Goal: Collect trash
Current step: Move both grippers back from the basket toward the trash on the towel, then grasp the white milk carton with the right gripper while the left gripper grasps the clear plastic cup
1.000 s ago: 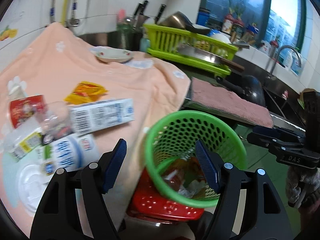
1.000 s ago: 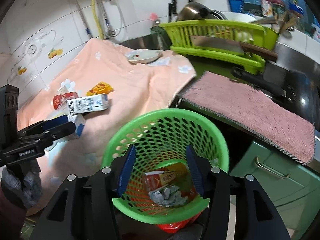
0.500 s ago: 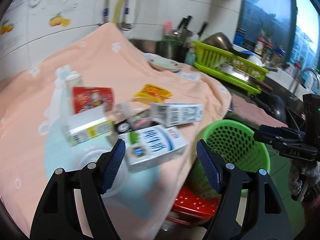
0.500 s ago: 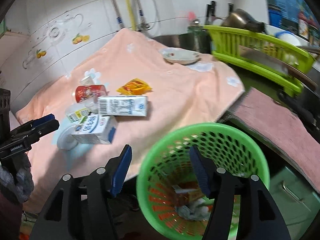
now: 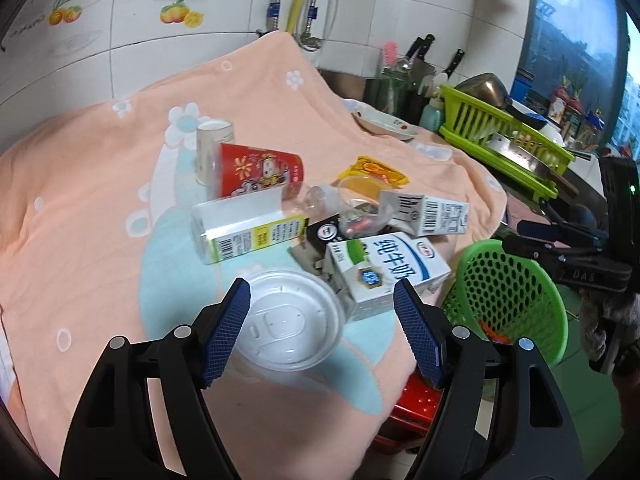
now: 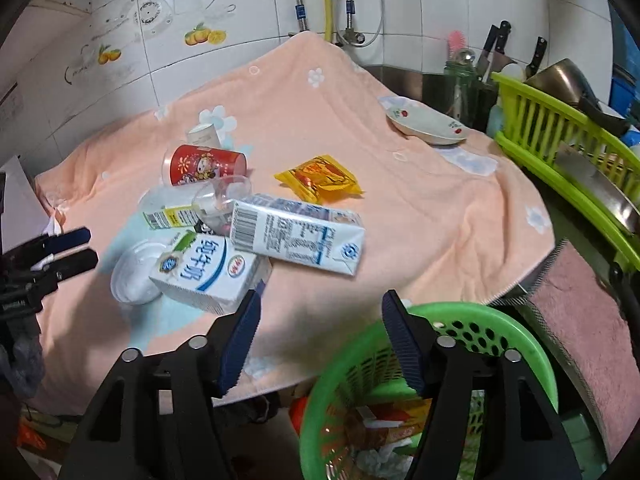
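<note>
Left gripper (image 5: 322, 330) jaws spread, empty, over the light, flexible plastic lid (image 5: 289, 326): pinch its rim. Right gripper (image 6: 320, 338) jaws opening, empty.

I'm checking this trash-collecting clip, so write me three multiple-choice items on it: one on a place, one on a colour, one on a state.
1. Where does the yellow snack wrapper lie?
A. on the peach cloth
B. in the basket
C. in the white dish

2. What colour is the perforated basket?
A. red
B. green
C. blue

3. How does the red paper cup stand?
A. upright
B. upside down
C. tipped on its side

Answers: 1 A, it rests flat on the cloth behind the cartons. 2 B, its rim and wall are bright green. 3 C, its wall lies along the cloth with its mouth facing sideways.
</note>
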`<state>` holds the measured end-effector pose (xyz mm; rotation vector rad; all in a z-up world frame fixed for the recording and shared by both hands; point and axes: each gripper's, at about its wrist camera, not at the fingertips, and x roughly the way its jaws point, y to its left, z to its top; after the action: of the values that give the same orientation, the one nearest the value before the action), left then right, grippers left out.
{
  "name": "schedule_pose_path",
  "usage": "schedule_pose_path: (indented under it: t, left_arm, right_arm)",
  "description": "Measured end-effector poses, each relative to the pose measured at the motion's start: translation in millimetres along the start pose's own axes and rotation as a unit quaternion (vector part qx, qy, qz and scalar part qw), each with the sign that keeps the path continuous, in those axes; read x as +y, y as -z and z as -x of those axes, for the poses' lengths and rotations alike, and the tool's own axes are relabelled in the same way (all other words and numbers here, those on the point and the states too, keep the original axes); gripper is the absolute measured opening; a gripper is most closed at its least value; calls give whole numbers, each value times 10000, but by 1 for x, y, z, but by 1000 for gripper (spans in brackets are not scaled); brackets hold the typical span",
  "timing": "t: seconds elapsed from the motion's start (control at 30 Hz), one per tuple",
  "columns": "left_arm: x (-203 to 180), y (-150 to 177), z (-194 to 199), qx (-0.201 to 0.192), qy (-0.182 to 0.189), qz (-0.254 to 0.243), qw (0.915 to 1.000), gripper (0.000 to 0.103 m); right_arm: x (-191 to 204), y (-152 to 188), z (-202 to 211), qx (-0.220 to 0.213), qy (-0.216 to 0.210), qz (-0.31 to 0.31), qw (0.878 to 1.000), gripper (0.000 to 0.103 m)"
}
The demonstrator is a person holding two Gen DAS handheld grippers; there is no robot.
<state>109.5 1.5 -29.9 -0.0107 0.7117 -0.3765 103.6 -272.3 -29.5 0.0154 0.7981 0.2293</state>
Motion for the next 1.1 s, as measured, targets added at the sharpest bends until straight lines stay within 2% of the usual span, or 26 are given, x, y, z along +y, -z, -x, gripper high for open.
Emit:
schedule_pose_path:
  t: [0.23,0.47,0.6,0.7,0.97,1.03,1.07,1.1]
  left_arm:
    - [12,1,-2,32,-100,75,9999,73]
    - [27,-1,-3,33,-150,227,9996,73]
    - [33,-4,-7,107,-160,237,9995,73]
    - [35,-6,-12,161,-136,234,9995,73]
    - [33,-19,-33,321,36,230,9992,73]
    - [29,-26,-40,345,84,170,9992,73]
    - [27,-28,-43,349,104,148,9992,73]
    - [25,-33,-46,354,137,120,9992,73]
  right_arm:
    - [12,-15,-14,6,9,344,9994,71]
    - [24,-19,-34,120,289,1417,9894,71]
    - [26,-16,-51,232,353,2014,9786,71]
    - [32,-13,-61,220,432,2572,9652,71]
    - [45,-16,-82,48,659,3471,9355,70]
    - [47,-17,-86,21,636,3574,9318,64]
    - [47,-17,-88,13,635,3610,9304,57]
    - [48,-16,-90,2,654,3631,9294,56]
